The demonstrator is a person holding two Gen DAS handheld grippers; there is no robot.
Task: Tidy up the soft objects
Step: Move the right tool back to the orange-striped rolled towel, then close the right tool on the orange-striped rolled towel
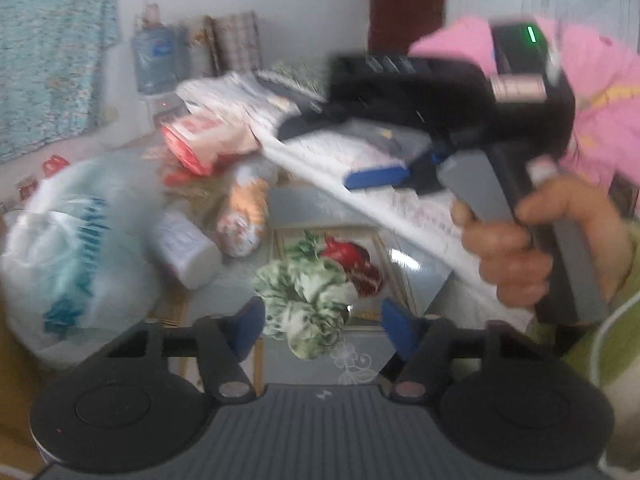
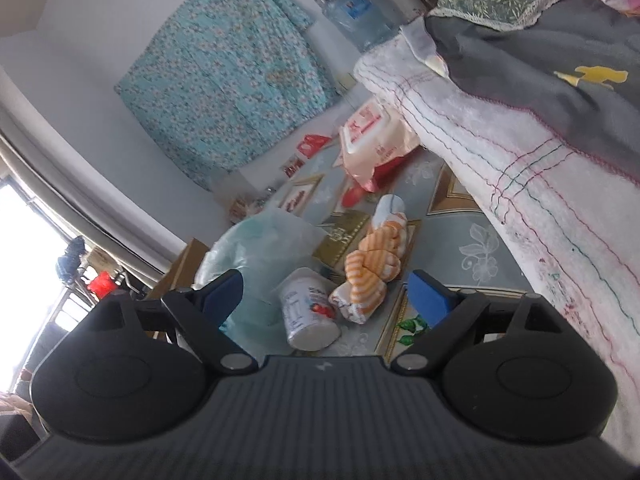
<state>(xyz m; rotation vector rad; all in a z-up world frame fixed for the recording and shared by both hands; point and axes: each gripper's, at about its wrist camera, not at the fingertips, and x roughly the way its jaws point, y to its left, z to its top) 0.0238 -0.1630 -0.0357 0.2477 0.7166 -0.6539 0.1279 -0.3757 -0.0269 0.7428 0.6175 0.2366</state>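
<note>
currently the green-and-white fabric scrunchie (image 1: 304,304) lies on the patterned grey-blue tablecloth (image 1: 360,352) between the left gripper (image 1: 323,322) fingers; jaws apart, not pressing. left is nearer. the right gripper (image 2: 326,294) is apart, empty, beside the white stitched towel (image 2: 520,184).

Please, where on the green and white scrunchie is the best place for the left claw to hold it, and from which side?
Probably the near bunched rim of the scrunchie, approached from above and the near side. It lies flat on the table between the left claw pads, which do not press it; the soft ring should pinch easily.
</note>
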